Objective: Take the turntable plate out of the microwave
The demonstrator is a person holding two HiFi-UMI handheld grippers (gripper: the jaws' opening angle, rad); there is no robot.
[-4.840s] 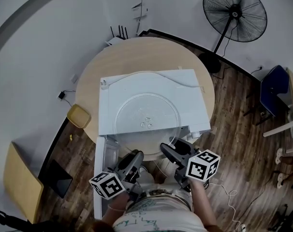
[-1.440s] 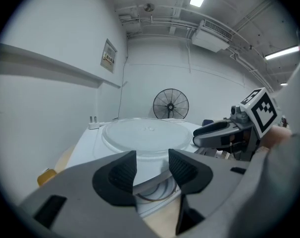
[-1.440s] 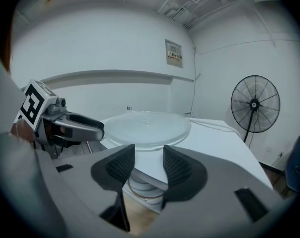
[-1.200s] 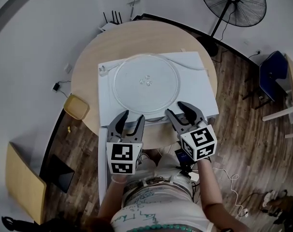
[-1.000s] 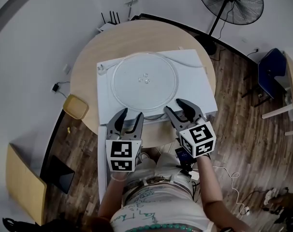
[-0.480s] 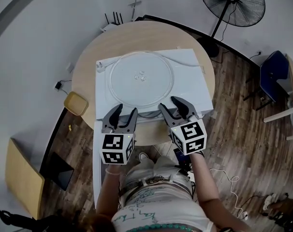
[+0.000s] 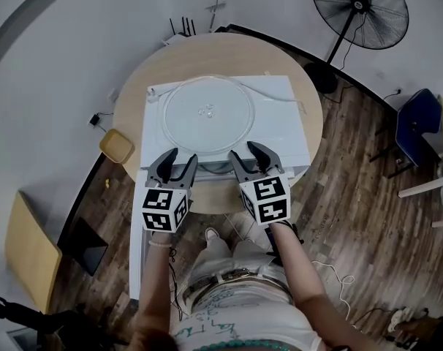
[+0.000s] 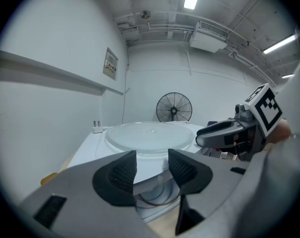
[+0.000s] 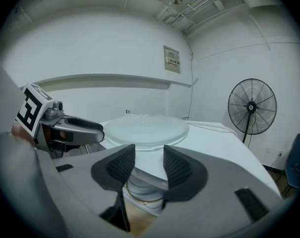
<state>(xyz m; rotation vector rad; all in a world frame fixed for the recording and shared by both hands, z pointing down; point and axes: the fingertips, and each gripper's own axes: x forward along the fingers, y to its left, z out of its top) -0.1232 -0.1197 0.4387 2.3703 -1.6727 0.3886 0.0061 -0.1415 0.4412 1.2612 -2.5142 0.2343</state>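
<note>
The clear glass turntable plate [image 7: 207, 115] lies flat on top of the white microwave [image 7: 284, 126], which stands on a round wooden table [image 7: 134, 115]. My left gripper [image 7: 181, 158] hovers open just before the microwave's front edge, clear of the plate. Beside it, my right gripper [image 7: 246, 153] is also open, with nothing between its fingers. The left gripper view shows the plate [image 8: 150, 133] beyond my left gripper [image 8: 152, 163], and the right gripper [image 8: 220, 133] alongside. The right gripper view shows the plate [image 9: 145, 128] past my right gripper [image 9: 149, 163].
The microwave door [image 7: 136, 232] hangs open at the left, near my left arm. A white cable [image 7: 276, 93] and plug lie on the microwave top. A standing fan [image 7: 360, 9] is at the back right, a blue chair [image 7: 415, 134] at the right and a yellow stool [image 7: 118, 146] at the left.
Since the earliest frame the plate has gone from the microwave top's front edge to its middle, and both grippers have come up and away from it. Over the last second they kept still.
</note>
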